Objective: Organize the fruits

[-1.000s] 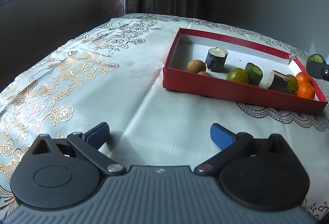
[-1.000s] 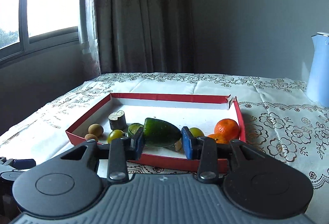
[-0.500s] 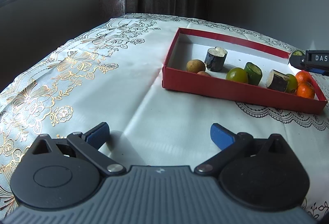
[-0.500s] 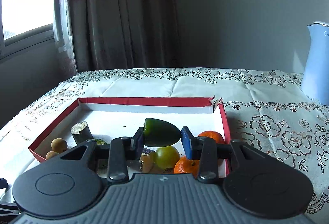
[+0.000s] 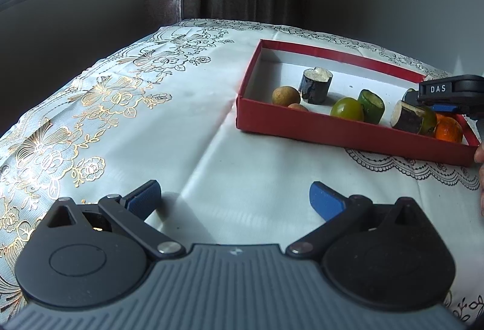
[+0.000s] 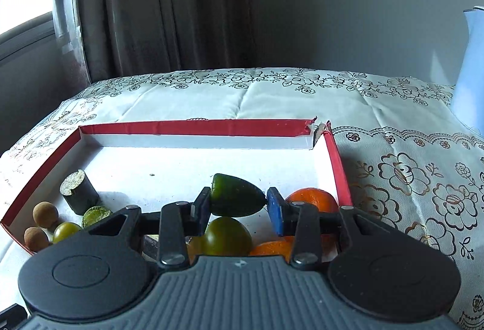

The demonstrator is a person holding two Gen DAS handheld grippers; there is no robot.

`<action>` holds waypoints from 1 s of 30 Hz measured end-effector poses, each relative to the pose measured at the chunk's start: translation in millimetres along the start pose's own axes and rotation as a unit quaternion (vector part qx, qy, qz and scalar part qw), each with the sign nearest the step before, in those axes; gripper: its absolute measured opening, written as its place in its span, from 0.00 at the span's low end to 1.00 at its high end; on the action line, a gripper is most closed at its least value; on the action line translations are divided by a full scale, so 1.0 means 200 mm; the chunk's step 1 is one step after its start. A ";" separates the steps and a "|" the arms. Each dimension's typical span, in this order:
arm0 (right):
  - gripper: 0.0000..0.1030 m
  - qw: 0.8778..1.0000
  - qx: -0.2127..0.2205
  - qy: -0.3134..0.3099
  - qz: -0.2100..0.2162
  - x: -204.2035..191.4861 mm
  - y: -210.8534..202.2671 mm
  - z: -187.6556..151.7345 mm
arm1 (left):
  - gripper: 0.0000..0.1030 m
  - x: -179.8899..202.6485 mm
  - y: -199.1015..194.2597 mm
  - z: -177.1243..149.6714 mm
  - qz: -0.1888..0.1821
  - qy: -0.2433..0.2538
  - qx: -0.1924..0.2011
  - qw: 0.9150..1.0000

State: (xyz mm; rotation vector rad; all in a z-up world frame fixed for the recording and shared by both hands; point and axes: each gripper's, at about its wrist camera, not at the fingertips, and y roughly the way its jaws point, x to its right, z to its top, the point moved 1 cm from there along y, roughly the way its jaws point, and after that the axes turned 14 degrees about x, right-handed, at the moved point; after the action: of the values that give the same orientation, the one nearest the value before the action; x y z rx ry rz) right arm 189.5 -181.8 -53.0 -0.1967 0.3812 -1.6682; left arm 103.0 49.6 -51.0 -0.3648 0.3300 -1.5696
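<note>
Since the earlier frame the right claw (image 6: 237, 207) has travelled from the near wall of the red tray (image 6: 193, 127) to above its right end, carrying the dark green fruit piece (image 6: 236, 195); its jaws are now opening, the piece between the blue pads and touching both. Below it lie a green round fruit (image 6: 227, 236) and two oranges (image 6: 314, 200); dark cylindrical pieces (image 5: 314, 85) and brown round fruits (image 6: 45, 210) occupy the tray's left end. Left claw (image 5: 234, 198): spread, empty, low over the patterned surface (image 5: 121, 118), well apart from the tray.
</note>
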 end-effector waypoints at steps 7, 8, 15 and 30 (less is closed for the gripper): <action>0.56 1.000 0.023 -0.009 0.005 -0.03 -0.15 0.00 | 1.00 0.00 0.00 0.00 0.000 0.000 0.000 1.000; 0.66 0.999 0.031 -0.013 0.004 -0.04 -0.19 -0.01 | 1.00 0.00 0.00 0.00 0.000 0.000 0.000 1.000; 0.73 0.998 0.058 -0.018 0.032 -0.10 -0.50 -0.11 | 1.00 0.01 0.00 0.00 0.003 0.008 -0.003 1.000; 0.85 0.994 0.053 -0.075 -0.051 -0.34 -0.67 -0.30 | 1.00 0.07 -0.05 0.00 -0.008 0.028 0.011 1.000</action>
State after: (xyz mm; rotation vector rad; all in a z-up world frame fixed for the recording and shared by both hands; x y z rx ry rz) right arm 53.8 -93.4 -54.9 -0.2650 0.1719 -1.7571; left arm 93.9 36.6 -46.2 -0.3074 0.3539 -1.5996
